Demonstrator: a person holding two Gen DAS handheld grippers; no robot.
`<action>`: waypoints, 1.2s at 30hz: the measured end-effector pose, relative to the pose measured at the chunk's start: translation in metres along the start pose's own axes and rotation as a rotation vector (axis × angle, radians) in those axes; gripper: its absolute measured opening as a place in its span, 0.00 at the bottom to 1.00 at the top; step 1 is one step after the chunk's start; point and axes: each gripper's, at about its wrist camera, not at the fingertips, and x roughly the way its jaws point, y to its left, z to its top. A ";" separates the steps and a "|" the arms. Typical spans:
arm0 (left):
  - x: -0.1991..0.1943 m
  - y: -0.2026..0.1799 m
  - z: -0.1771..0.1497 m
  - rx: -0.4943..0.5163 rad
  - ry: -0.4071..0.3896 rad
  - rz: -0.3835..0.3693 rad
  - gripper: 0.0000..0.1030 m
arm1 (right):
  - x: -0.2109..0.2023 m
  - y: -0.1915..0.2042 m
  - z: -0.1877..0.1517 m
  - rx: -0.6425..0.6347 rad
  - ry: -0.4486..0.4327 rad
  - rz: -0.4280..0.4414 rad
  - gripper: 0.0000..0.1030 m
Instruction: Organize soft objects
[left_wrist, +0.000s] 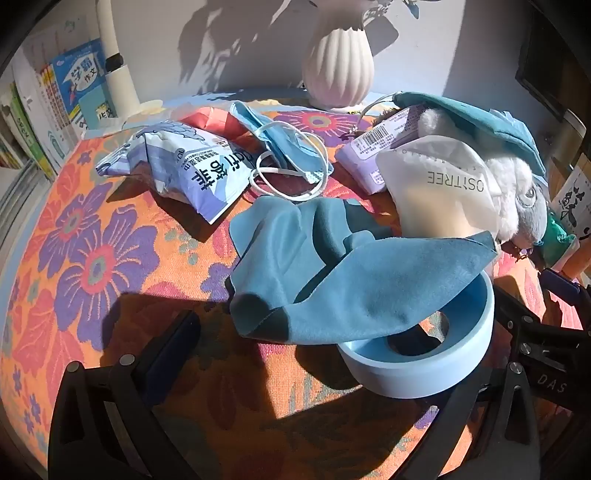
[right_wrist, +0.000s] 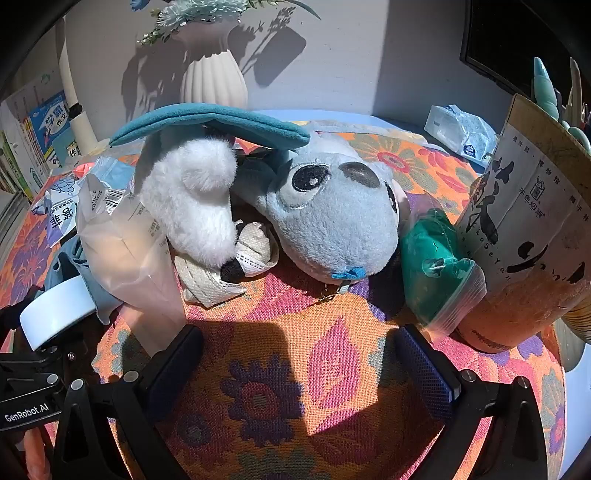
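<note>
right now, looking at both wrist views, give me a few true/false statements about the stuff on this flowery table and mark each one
1. Both grippers, left gripper and right gripper, are open and hold nothing. True.
2. The blue cloth drapes partly over the light blue ring. True.
3. The plush toy is bright red. False: it is grey-blue with white parts.
4. The face mask lies inside the white vase. False: it lies on the tablecloth, in front of the vase.
5. A green item in a zip bag sits beside the plush toy. True.
</note>
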 end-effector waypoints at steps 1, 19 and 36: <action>0.000 0.000 0.000 0.002 0.003 -0.002 1.00 | -0.001 0.000 0.000 0.001 0.005 -0.001 1.00; -0.078 0.003 -0.032 -0.003 -0.243 -0.130 0.99 | -0.078 -0.015 -0.025 -0.033 -0.152 0.162 1.00; -0.035 0.024 -0.030 -0.129 -0.181 -0.169 0.99 | -0.052 0.000 -0.029 -0.056 -0.186 0.099 1.00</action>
